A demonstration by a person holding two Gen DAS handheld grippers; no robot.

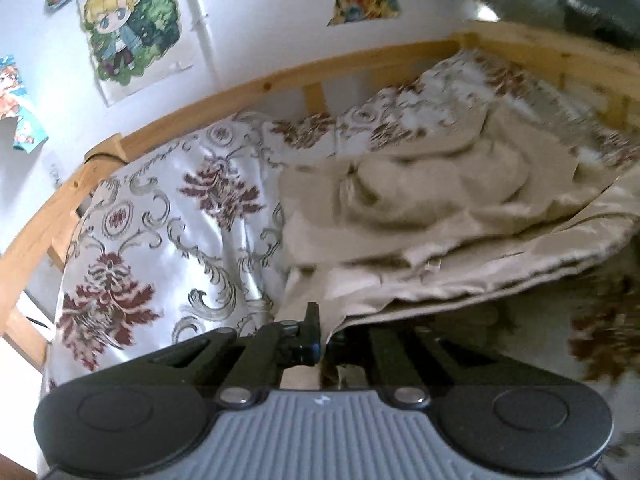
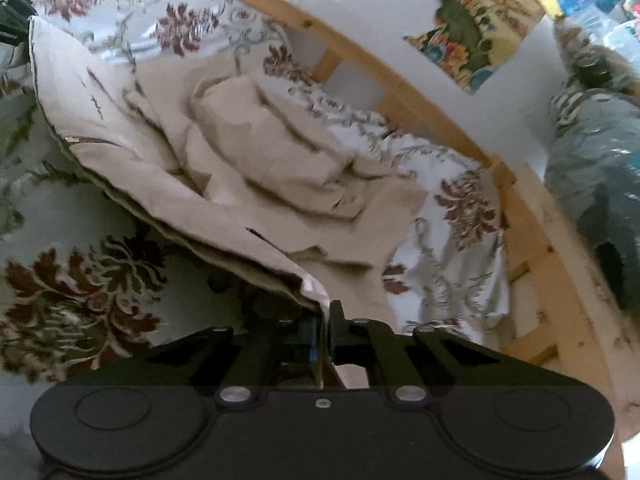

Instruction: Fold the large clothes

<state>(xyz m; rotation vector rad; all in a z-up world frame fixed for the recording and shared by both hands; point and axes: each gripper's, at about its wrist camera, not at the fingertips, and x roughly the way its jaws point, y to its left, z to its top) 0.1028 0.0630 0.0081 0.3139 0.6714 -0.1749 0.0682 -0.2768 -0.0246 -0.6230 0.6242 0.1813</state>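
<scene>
On the floral bedspread (image 1: 160, 216): a beige garment (image 1: 420, 208), crumpled, with a bunched mound in its middle and a seamed edge lifted clear of the bedspread.
Left gripper (image 1: 316, 332): jaws pinched together on one end of the lifted edge.
Right gripper (image 2: 325, 332): jaws clamped on the other end.
Beyond the bedspread: wooden bed rail (image 1: 280, 80), posters (image 1: 132, 20) on the wall.
</scene>
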